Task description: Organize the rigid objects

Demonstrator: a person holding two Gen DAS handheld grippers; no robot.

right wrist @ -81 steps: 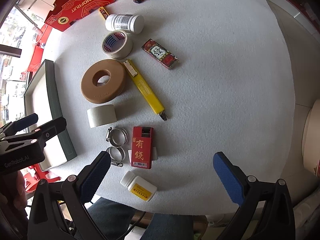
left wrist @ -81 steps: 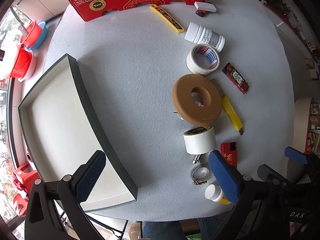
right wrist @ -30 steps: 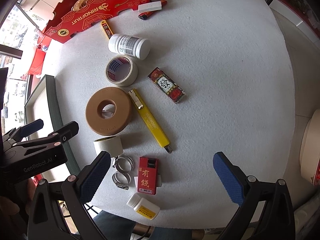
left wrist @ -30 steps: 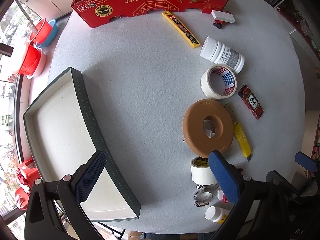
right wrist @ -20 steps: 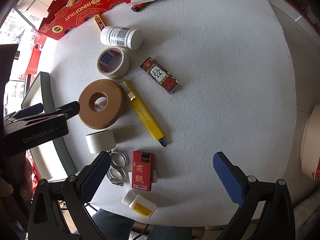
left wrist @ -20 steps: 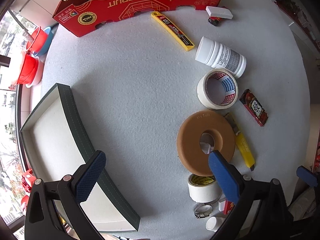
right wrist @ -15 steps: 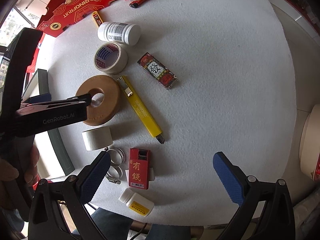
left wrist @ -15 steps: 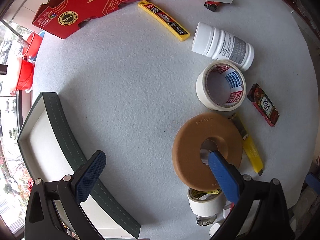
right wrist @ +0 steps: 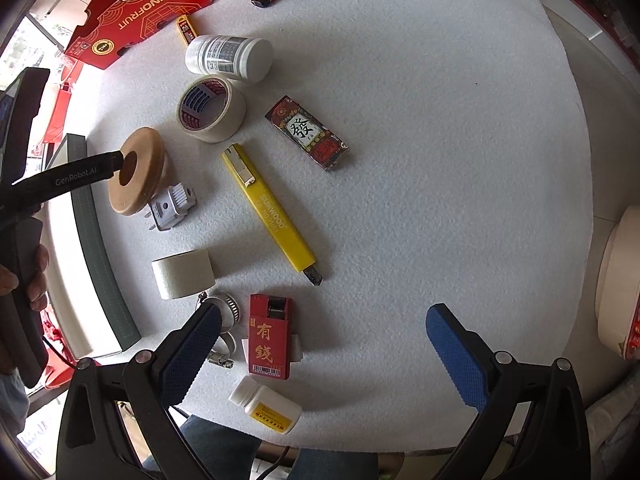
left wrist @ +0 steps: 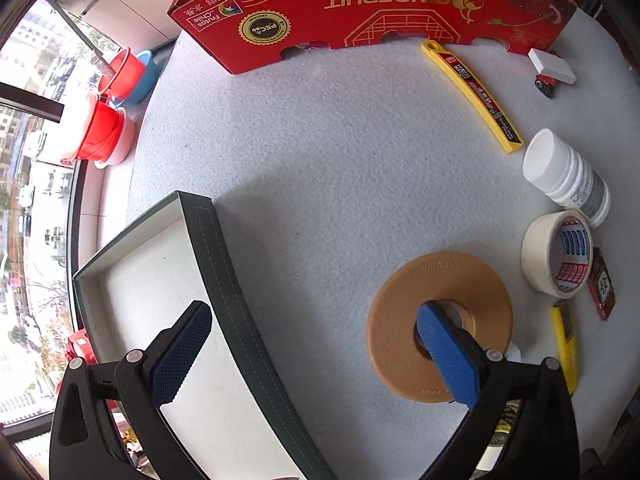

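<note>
The tan ring-shaped disc (left wrist: 439, 326) is tipped up on its edge on the desk (left wrist: 340, 184), with one finger of the left claw (left wrist: 312, 354) hooked through its centre hole; the claw's other finger sits over the open grey-walled box (left wrist: 208, 236), so its fingers stand wide apart. In the right wrist view the disc (right wrist: 138, 170) leans up against that finger, and a white plug adapter (right wrist: 171, 206) lies just beside its lower edge. Near the disc are a masking tape roll (right wrist: 212, 110), a white bottle (right wrist: 228, 57) lying on its side, and a yellow utility knife (right wrist: 272, 214). The right claw (right wrist: 320, 354) hovers spread apart above the near edge of the desk, gripping nothing, over a red lighter box (right wrist: 269, 338) and hose clamps (right wrist: 224, 308).
</note>
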